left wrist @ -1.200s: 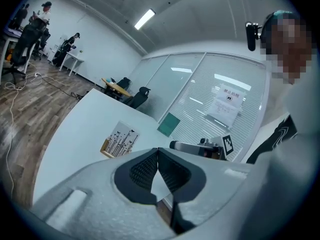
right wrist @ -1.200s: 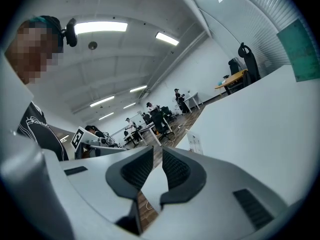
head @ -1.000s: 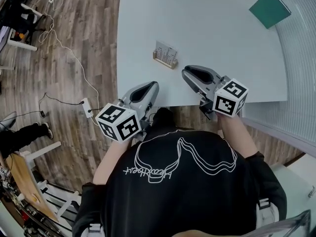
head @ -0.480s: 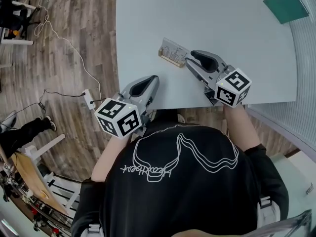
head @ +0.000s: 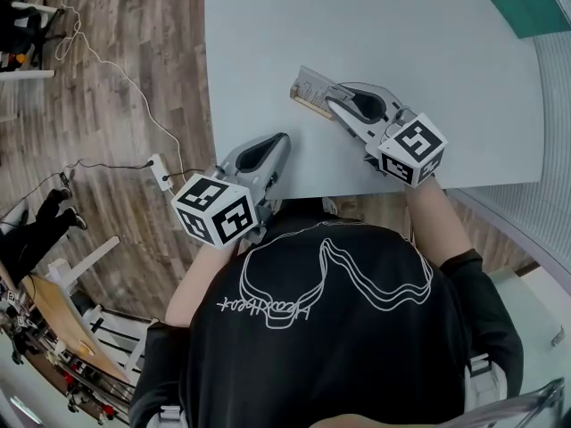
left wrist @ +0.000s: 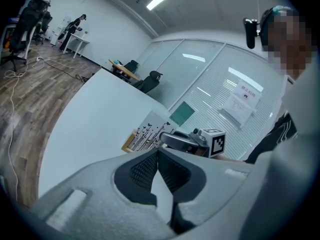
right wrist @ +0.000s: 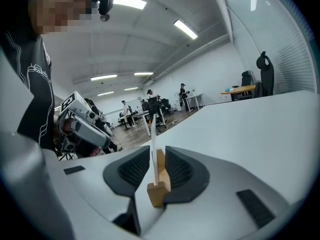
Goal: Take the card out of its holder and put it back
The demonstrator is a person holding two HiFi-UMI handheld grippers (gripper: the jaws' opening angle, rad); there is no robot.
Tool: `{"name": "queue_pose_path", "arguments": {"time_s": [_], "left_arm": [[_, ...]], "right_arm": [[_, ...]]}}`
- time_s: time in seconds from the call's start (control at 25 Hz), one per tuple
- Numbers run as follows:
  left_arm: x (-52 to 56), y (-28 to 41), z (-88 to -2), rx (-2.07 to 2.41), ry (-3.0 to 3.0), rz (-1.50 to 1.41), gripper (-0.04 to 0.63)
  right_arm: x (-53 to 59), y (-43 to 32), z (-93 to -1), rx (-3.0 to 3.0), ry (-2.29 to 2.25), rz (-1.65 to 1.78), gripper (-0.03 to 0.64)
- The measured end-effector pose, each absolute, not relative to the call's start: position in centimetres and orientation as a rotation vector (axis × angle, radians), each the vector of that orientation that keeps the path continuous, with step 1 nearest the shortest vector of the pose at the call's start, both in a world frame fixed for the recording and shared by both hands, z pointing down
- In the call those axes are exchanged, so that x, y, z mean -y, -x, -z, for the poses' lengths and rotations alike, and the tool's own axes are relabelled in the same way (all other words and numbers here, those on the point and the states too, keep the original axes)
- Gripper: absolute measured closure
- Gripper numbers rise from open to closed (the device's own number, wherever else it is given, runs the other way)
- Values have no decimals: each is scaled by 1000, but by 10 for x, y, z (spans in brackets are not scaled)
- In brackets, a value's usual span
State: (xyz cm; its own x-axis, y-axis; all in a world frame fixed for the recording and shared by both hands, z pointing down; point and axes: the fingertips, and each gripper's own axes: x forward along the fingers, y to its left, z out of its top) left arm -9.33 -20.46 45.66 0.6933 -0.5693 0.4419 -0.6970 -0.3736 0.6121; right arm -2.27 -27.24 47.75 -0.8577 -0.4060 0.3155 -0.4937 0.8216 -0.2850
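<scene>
The card is seen standing upright in its wooden holder, not far from the near edge of the desk and closer to its left edge than to its right. The task is judged to be at its start, since the card has not yet been lifted out.

The main risk is judged to lie in where the right gripper is placed. The wooden holder as well as the card sits between its fingers, so a closing grip could take the block along with the card. The whole stand would then be lifted or dragged instead of the card being drawn free. Nothing is holding the holder down. The left gripper is kept well apart from it, over the near edge of the desk. A light block could therefore be tipped or slid by an off-centre squeeze. The thin card, met edge-on, could also be bent if it is pinched low or crookedly.

The right fingers are set partly apart and have just been closing, with card and holder between them. One pad lies close against the block, but no firm clamp can be made out. The left fingers are closed tip to tip, and nothing is held between them.
</scene>
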Motion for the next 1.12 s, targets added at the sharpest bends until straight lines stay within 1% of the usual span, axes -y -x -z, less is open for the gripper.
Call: {"name": "queue_pose_path", "arguments": {"time_s": [0.12,0.48,1.12], "left_arm": [[205,95,-460,967,-2068,-190,581],[211,99,-468,961,-2045,-184,581],[213,96,-470,982,-2019,-191,581]], "right_arm": [[272,28,-482,2762,-691,-540,522],[273,38,-483,2775,-680,-507,586],[279,40,-479,2792,-668,-473,594]]}}
